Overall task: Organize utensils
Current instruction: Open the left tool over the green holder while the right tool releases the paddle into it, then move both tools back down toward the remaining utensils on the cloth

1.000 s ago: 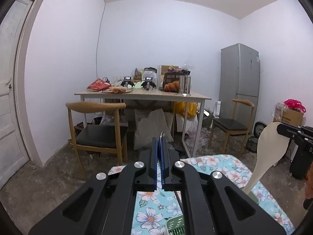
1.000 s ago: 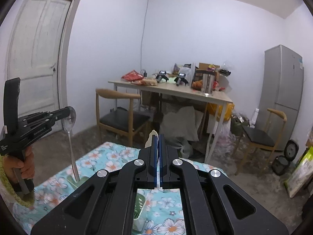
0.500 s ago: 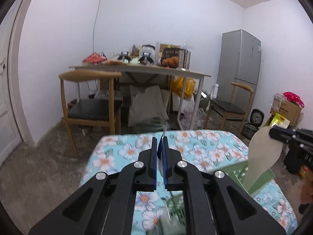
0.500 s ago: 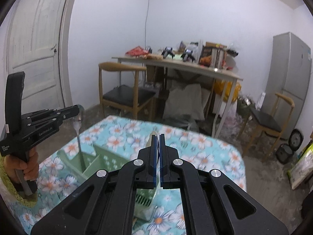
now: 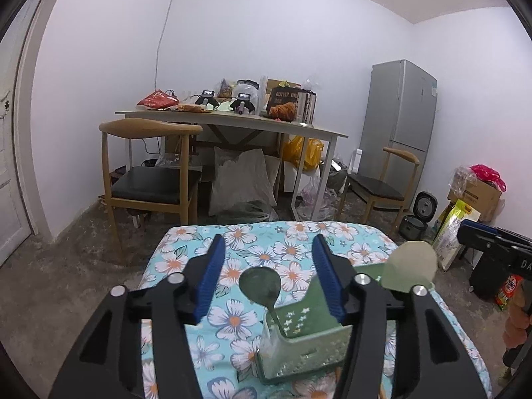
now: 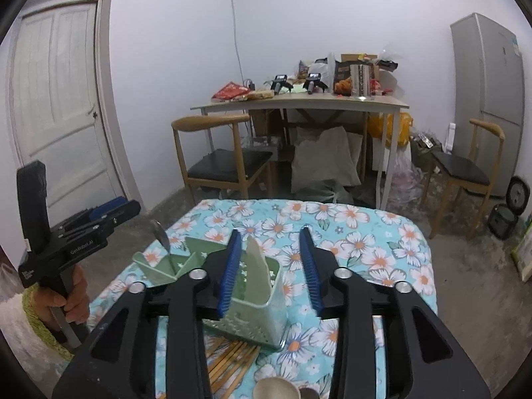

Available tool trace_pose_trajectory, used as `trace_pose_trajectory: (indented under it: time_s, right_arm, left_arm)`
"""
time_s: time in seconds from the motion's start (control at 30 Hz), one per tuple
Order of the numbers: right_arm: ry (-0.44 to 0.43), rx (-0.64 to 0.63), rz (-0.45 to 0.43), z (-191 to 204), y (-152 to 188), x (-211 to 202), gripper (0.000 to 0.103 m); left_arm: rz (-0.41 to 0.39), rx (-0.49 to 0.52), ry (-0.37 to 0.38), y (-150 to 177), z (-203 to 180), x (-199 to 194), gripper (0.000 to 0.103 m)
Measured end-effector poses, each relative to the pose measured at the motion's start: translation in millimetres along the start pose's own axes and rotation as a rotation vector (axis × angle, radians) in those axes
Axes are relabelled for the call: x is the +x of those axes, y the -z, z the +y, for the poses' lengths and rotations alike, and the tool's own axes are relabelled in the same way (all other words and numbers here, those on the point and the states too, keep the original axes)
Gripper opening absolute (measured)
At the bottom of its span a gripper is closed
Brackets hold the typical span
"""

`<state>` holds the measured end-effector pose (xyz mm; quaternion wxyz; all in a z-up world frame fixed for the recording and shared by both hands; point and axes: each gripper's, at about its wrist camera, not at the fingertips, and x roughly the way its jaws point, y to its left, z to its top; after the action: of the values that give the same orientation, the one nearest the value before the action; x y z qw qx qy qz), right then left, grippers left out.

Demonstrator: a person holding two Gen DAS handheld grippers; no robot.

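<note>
A green utensil caddy (image 5: 304, 342) stands on the floral tablecloth (image 5: 232, 259); it also shows in the right wrist view (image 6: 256, 299). A metal spoon (image 5: 261, 286) stands upright in its left compartment, also seen as the spoon (image 6: 160, 232). A pale wooden spatula (image 5: 410, 267) stands in its right compartment, also seen as the spatula (image 6: 257, 266). My left gripper (image 5: 266, 276) is open around the spoon's bowl without gripping it. My right gripper (image 6: 270, 267) is open around the spatula blade. Bamboo chopsticks (image 6: 229, 362) lie in front of the caddy.
A round spoon bowl (image 6: 274, 389) lies at the table's near edge. Beyond the table stand two wooden chairs (image 5: 151, 169), a cluttered table (image 5: 232, 119), a fridge (image 5: 399, 116) and a door (image 6: 56, 109).
Both grippers have opened and let go: the spoon and the spatula now stand in the caddy. Both views have tilted down toward the table.
</note>
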<state>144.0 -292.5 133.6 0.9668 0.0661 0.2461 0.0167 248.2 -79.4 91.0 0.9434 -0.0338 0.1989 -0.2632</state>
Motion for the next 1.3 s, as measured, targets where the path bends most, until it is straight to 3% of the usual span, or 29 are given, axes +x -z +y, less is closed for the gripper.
trace_pose_trajectory:
  time_s: [0.07,0.23,0.3,0.4,0.57,0.7,0.83,0.9,0.97,1.17,1.3]
  right_arm:
    - [-0.005,0.015,-0.017,-1,4,-17,0.047]
    - [-0.039,0.048,-0.024,-3,22,-55,0.074]
    - [-0.050,0.059,-0.004,1,40,-66,0.087]
    - [-0.024,0.056,0.059,10,69,-72,0.095]
    - [0.046,0.058,0.225,25,130,-70,0.095]
    - [0.090,0.096,0.365,23,177,-65,0.095]
    - [0.118,0.157,0.457,15,202,-57,0.095]
    - [0.141,0.167,0.487,11,212,-51,0.095]
    - [0.155,0.172,0.519,9,222,-45,0.095]
    - [0.174,0.121,0.527,12,231,-39,0.095]
    - [0.141,0.132,0.529,9,231,-40,0.095]
  left_arm:
    - [-0.006,-0.005,0.008,1,1,-15,0.060]
    - [0.012,0.009,0.024,15,1,-57,0.073]
    - [0.037,0.020,0.029,25,-2,-71,0.076]
    - [0.087,0.016,0.035,45,-5,-83,0.081]
    - [0.266,-0.035,0.006,97,-12,-80,0.082]
    - [0.467,-0.098,-0.025,147,-12,-61,0.082]
    - [0.592,-0.155,-0.053,181,-5,-49,0.082]
    - [0.572,-0.192,-0.045,186,0,-52,0.085]
    - [0.575,-0.206,-0.031,188,0,-54,0.098]
    - [0.571,-0.241,0.018,188,5,-56,0.098]
    - [0.545,-0.301,0.047,187,13,-58,0.098]
